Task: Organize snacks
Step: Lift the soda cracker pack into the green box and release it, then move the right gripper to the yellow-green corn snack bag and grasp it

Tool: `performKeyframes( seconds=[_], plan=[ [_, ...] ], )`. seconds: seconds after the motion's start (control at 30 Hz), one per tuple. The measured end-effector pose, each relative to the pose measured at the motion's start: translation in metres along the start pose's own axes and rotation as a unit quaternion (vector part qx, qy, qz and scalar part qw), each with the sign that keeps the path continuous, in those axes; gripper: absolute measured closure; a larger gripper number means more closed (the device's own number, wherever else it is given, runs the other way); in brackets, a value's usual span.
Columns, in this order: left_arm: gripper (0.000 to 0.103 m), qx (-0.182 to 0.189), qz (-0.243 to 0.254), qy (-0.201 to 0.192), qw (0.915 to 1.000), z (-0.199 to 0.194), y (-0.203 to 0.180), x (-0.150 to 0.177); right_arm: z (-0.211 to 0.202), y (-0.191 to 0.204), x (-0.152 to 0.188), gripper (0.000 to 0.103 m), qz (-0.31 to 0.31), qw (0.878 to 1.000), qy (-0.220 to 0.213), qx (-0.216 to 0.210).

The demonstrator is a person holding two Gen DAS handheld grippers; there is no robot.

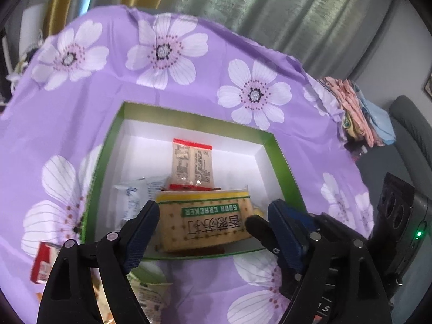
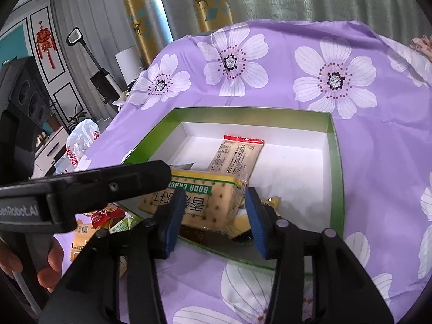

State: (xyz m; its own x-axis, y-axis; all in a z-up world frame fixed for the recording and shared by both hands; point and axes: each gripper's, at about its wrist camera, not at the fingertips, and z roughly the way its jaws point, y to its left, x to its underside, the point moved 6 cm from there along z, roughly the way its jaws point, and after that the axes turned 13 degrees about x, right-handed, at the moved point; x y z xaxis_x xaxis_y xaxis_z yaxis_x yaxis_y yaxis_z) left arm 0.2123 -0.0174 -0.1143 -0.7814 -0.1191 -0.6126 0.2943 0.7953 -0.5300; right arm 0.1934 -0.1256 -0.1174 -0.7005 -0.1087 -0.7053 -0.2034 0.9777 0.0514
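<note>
1. Over the box's near edge, my right gripper sits half open around the cracker pack; grip unclear. I'd release it flat inside.
2. Left gripper gapes wide, holding nothing.
3. Crinkly film wrappers; stiff green card walls; wrinkled floral cloth.

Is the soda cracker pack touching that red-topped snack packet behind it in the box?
Touching. In the left wrist view the soda cracker pack overlaps the near end of the red-topped packet with no gap; the right wrist view shows the same overlap inside the green box.
</note>
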Motion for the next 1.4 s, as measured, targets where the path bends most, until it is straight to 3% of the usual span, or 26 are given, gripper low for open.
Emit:
performKeyframes(
  seconds=[0.17,0.23,0.3,0.43,0.5,0.6,1.03,1.2,1.4],
  plan=[
    [0.019,-0.020,0.017,-0.011,0.9996,-0.017,-0.004,0.003,-0.018,-0.002,0.000,0.041,-0.009,0.999,-0.018,0.028],
    [0.009,-0.027,0.022,-0.017,0.9993,-0.025,-0.006,0.006,-0.027,-0.004,0.001,0.039,-0.013,0.999,-0.024,0.045],
    [0.006,-0.028,0.025,-0.022,0.9990,-0.033,-0.009,0.010,-0.036,-0.005,0.002,0.030,-0.021,0.997,-0.033,0.064],
    [0.005,-0.030,0.024,-0.027,0.9989,-0.047,-0.013,0.018,-0.054,-0.007,0.005,0.025,-0.030,0.995,-0.046,0.086],
    [0.005,-0.028,0.022,-0.027,0.9990,-0.053,-0.016,0.023,-0.065,-0.007,0.007,0.014,-0.032,0.993,-0.056,0.094],
    [0.004,-0.023,0.020,-0.022,0.9993,-0.060,-0.019,0.033,-0.080,-0.005,0.008,0.007,-0.041,0.991,-0.071,0.107],
    [0.001,-0.005,-0.027,-0.020,0.9994,-0.096,-0.020,0.065,-0.120,0.010,0.022,0.006,-0.048,0.990,-0.081,0.101],
    [0.001,0.062,-0.062,-0.020,0.9960,-0.103,-0.022,0.074,-0.127,0.016,0.031,0.006,-0.050,0.991,-0.077,0.093],
    [0.001,0.078,-0.034,-0.040,0.9955,-0.123,-0.015,0.074,-0.131,0.016,0.043,0.006,-0.043,0.994,-0.068,0.076]
  ],
)
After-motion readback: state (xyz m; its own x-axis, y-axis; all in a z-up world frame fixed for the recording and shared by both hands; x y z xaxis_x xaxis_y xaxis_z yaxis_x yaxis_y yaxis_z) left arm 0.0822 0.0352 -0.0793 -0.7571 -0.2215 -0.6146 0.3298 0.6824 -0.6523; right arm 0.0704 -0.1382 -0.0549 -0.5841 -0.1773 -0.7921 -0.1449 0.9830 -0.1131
